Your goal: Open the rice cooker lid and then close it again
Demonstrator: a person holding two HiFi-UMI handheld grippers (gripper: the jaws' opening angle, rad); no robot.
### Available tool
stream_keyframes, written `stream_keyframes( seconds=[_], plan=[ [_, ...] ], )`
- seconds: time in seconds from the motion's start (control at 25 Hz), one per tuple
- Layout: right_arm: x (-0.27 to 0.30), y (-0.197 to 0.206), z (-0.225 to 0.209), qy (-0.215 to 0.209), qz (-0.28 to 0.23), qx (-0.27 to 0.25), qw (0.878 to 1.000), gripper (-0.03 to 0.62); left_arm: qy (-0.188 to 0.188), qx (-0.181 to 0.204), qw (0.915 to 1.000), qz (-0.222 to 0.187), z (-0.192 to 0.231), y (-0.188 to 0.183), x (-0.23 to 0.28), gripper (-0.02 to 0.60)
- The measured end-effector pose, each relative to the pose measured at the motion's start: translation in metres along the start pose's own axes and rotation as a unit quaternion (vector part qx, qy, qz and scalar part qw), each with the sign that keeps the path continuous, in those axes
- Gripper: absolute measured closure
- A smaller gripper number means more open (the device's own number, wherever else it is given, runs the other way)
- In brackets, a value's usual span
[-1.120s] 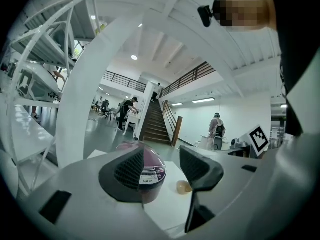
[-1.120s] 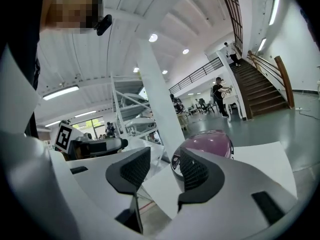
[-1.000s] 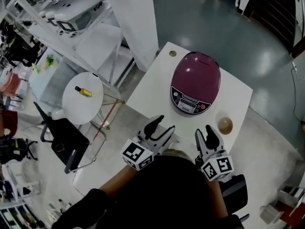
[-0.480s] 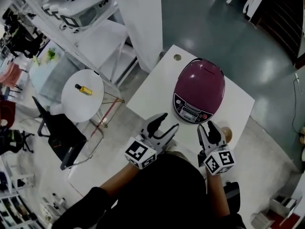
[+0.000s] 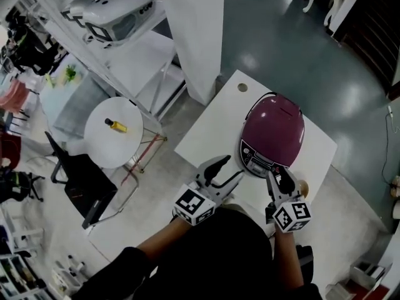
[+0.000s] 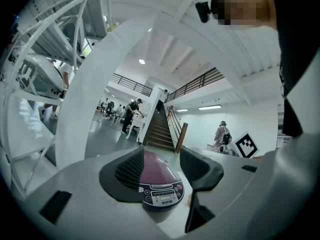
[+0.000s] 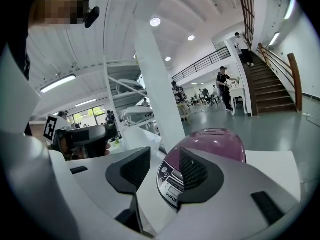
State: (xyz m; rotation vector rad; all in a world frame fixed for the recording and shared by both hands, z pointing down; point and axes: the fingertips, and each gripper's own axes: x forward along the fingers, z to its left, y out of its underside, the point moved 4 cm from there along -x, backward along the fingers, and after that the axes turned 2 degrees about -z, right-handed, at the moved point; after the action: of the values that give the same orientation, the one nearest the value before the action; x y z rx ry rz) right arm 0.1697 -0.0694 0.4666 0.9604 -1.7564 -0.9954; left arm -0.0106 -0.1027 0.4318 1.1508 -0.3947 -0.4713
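1. The left claw (image 5: 226, 169) and right claw (image 5: 279, 179) have drawn nearer to the purple rice cooker (image 5: 273, 136) at the far side of the white table (image 5: 212, 133).
2. Both claws stand open and empty.
3. The lid (image 5: 278, 114) is still down, so opening appears about to begin.

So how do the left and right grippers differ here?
The left gripper is off to the left of the rice cooker, angled toward it; the right gripper sits directly before its control panel, closer. The left gripper view centres the cooker between the jaws; the right gripper view shows it mostly behind one jaw. Both are open and empty.
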Motion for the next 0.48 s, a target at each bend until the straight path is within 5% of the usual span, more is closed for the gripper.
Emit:
stream_keyframes(
  seconds=[0.16,0.36,0.48],
  plan=[
    [0.011,-0.002,0.001,0.003,0.005,-0.001,1.0,0.442,0.016,-0.005,0.9999,-0.005,0.011,-0.008,0.002,0.374],
    [0.024,-0.008,0.003,-0.012,0.023,-0.021,0.999,0.576,0.015,-0.014,0.9998,-0.006,0.024,-0.014,0.006,0.392],
    [0.029,-0.006,0.004,-0.011,0.03,-0.026,0.999,0.586,0.018,-0.013,0.9997,-0.007,0.028,-0.014,0.005,0.393]
  ],
)
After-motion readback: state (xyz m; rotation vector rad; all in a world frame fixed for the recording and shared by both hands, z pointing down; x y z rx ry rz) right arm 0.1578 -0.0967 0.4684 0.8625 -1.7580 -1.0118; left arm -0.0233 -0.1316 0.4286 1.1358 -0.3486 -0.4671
